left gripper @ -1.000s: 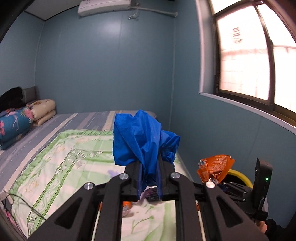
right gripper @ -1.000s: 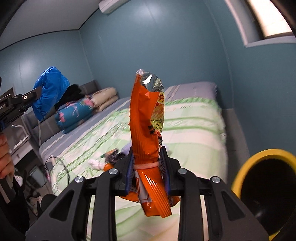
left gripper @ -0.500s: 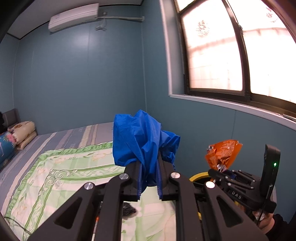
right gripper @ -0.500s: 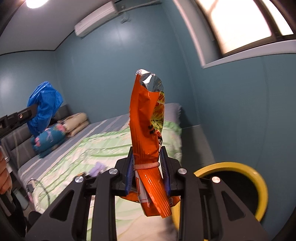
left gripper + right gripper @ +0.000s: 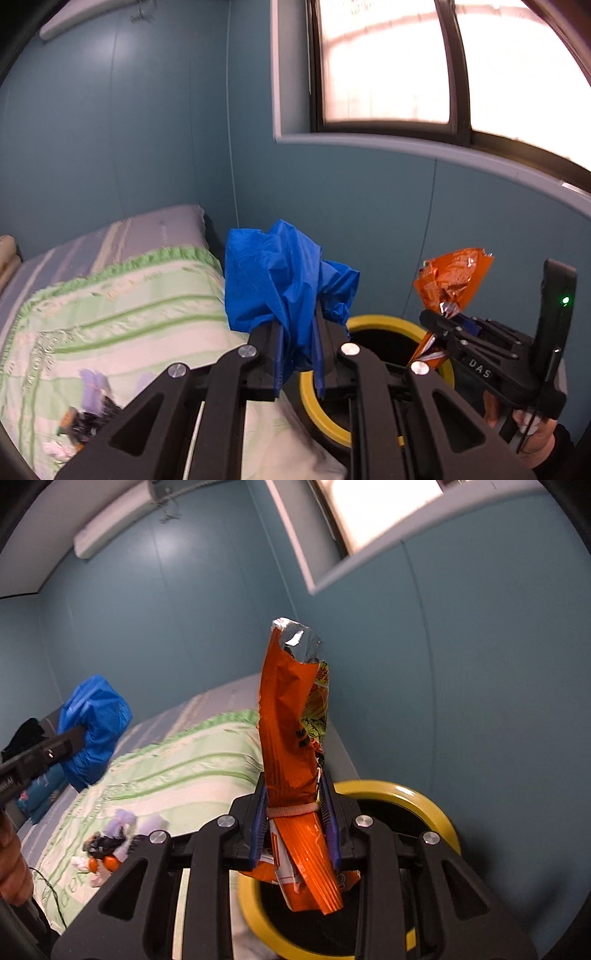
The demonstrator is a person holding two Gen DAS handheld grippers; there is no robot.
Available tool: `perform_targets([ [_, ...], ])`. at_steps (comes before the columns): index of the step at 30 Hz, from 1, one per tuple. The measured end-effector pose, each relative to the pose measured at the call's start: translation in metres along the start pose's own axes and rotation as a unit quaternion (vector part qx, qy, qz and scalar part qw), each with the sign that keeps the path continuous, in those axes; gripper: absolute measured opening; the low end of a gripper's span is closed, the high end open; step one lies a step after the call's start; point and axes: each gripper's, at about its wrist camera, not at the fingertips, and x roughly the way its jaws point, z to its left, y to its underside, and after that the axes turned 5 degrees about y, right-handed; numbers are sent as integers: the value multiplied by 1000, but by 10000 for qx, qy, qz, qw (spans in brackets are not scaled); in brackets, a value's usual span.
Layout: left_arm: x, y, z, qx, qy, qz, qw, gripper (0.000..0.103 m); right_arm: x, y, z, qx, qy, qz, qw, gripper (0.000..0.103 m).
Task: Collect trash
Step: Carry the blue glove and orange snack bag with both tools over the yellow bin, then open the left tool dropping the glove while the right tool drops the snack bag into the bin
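My left gripper is shut on a crumpled blue plastic bag, which bulges up above the fingers. My right gripper is shut on an orange snack packet that stands upright, its foil mouth at the top. A yellow-rimmed black bin stands on the floor between bed and wall, just beyond and below both grippers; its yellow rim shows behind the blue bag. From the left wrist view the right gripper with the orange packet hangs over the bin's right side. The blue bag appears at left in the right wrist view.
A bed with a green-and-white quilt fills the left. A small heap of wrappers and tissues lies on the quilt near its front. Blue walls and a window sill close the right side. A hand holds the right gripper.
Both grippers have swung to the right, away from the bed and toward the wall. The yellow-rimmed bin has come from the frame edge to just beyond the fingers. Both grips are unchanged.
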Motion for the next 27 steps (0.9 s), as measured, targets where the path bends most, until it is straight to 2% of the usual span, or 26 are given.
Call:
perform_targets([
  [6, 66, 21, -8, -238, 663, 713, 9950, 12, 20, 8, -18, 140, 333, 250, 9990, 26],
  [11, 118, 40, -17, -480, 1217, 1315, 9827, 12, 38, 15, -27, 280, 506, 521, 9970, 26],
  [15, 145, 55, -25, -494, 1336, 1578, 9771, 12, 54, 10, -41, 363, 597, 608, 9957, 26],
  [19, 163, 67, -19, -809, 1582, 1844, 9667, 12, 62, 7, -46, 394, 707, 636, 9947, 26],
  [21, 170, 70, -17, -848, 1584, 1882, 9656, 13, 65, 7, -50, 408, 753, 651, 9942, 26],
  [23, 172, 70, -16, -838, 1597, 1915, 9648, 19, 66, 8, -50, 415, 739, 663, 9942, 27],
  [27, 170, 72, -12, -933, 1628, 1833, 9650, 47, 66, 6, -46, 452, 797, 659, 9936, 29],
])
